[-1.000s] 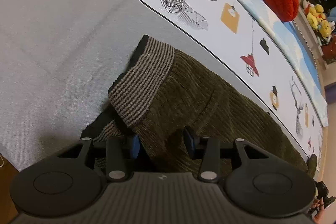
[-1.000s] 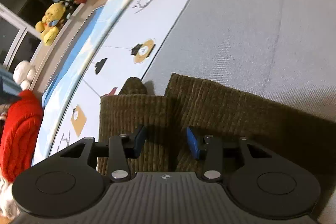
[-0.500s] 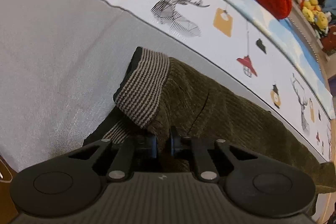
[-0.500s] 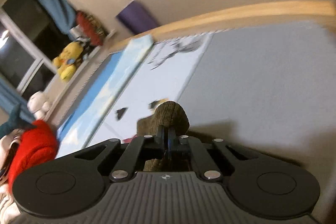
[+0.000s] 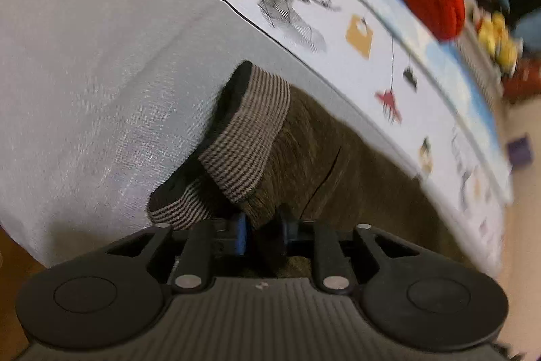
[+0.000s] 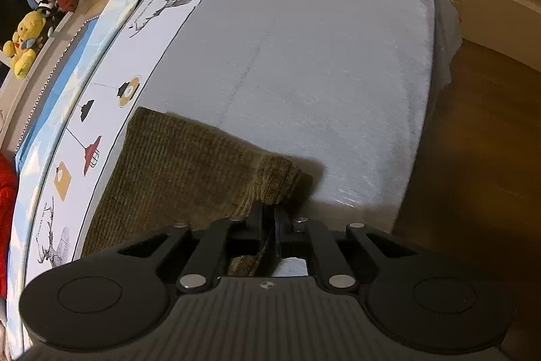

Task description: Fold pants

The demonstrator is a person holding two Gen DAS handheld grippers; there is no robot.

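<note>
The big bed (image 6: 321, 63) has a gray sheet, so the pants have a wide, flat place to lie. The brown pants (image 5: 338, 171) are spread along the bed, near the picture strip (image 5: 338, 22) with the deer. That way they can be folded end over end. The stripy waistband (image 5: 250, 131) sits at one end, bunched up because it is being pinched. The left tool (image 5: 262, 227) holds the cloth just under that band, and its jaws have just let out a little. The right tool (image 6: 268, 225) is pinched on a leg end (image 6: 277, 181), loosening slightly too. I think both ends are held to make a fold.
</note>
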